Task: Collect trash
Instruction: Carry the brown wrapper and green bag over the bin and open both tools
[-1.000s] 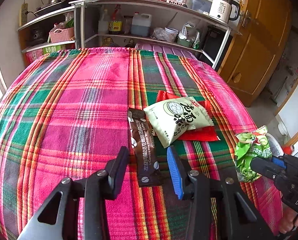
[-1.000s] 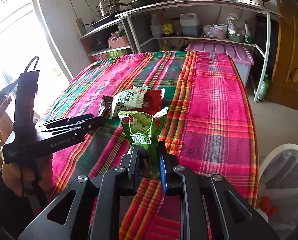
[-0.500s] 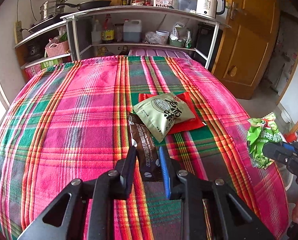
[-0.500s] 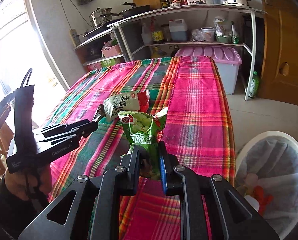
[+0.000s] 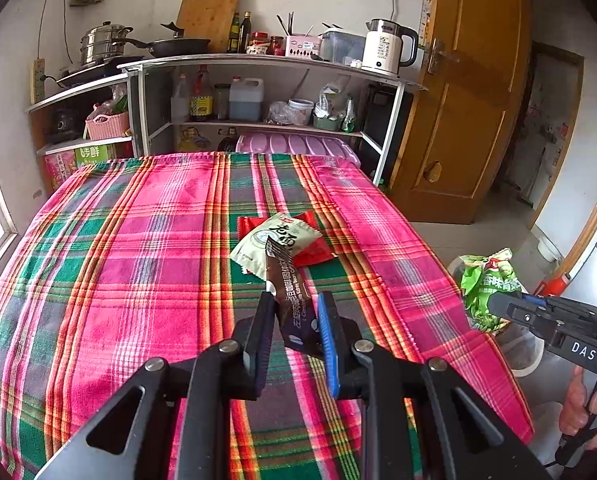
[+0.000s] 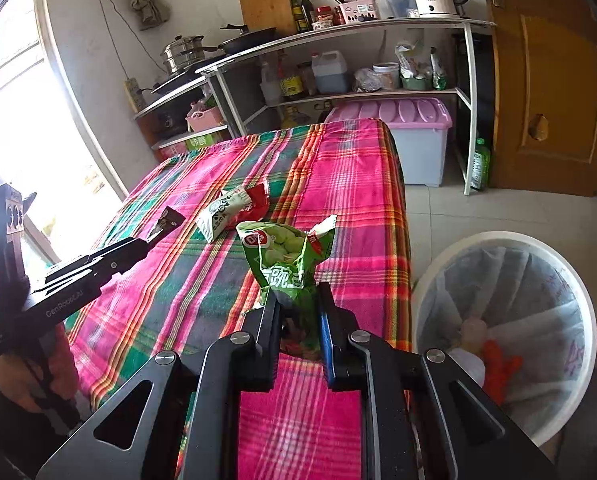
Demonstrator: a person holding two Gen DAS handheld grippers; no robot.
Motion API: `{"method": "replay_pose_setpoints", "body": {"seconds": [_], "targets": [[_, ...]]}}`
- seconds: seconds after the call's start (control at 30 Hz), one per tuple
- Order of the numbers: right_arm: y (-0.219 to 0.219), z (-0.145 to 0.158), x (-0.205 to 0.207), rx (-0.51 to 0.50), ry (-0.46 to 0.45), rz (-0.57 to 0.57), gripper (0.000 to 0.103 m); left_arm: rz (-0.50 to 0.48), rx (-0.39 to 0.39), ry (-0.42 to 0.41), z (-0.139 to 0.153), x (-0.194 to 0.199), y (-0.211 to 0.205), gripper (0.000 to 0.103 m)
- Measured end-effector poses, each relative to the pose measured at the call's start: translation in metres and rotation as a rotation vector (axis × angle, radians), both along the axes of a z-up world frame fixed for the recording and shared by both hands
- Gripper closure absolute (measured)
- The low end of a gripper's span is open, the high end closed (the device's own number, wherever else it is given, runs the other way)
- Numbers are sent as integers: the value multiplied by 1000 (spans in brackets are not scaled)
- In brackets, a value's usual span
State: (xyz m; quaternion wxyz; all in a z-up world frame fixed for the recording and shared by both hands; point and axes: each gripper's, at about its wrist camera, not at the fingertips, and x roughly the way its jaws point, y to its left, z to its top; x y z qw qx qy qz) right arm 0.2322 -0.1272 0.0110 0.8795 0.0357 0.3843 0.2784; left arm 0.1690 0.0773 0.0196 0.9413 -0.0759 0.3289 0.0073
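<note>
Lifted off the tabletop (image 5: 110,264) since 1 second ago, the dark brown wrapper (image 5: 294,300) now hangs in your left tongs (image 5: 296,316), whose jaws have just been closing and now pinch it near its lower end, so its upper end sticks up and away from you. From the right wrist view the same wrapper (image 6: 166,220) pokes out past the tips of the left tongs (image 6: 148,240), clear of the plaid cloth.

Your right tongs (image 6: 298,312) are narrow, clamped on the green snack bag (image 6: 288,260), which stands crumpled above the jaws at the near right edge of the tabletop (image 6: 350,184); a second ago it sat further in over the cloth. In the left wrist view that green bag (image 5: 486,284) is off past the table's right edge.

2 packets lie on the cloth: a pale green packet (image 5: 274,242) resting on top of a red packet (image 5: 314,250), just beyond the lifted wrapper.

On the floor, to the right of the table, stands the white trash bin (image 6: 578,300), lined with a pale bag and holding some rubbish, near the right tongs. Behind the table stands a metal shelf unit (image 5: 258,64) with a kettle (image 5: 386,46) on top.
</note>
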Motion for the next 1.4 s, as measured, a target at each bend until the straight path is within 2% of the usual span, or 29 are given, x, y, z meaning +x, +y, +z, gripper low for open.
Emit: {"method": "replay_pose_setpoints", "body": {"seconds": [0.2,0.7,1.03,1.4], "targets": [[-22,3,-12,9,-9,-40,86,-72,-9,-31,12,-7,-29,80],[-88,-1,-21,25,1,-172,86,-237,-28,-39,19,6,-100,80],[-130,-9,-18,30,25,-264,86,-333,-41,-30,14,24,-142,80],[-152,-22,-10,26,53,-314,86,-397,-44,-4,4,41,-176,80]]}}
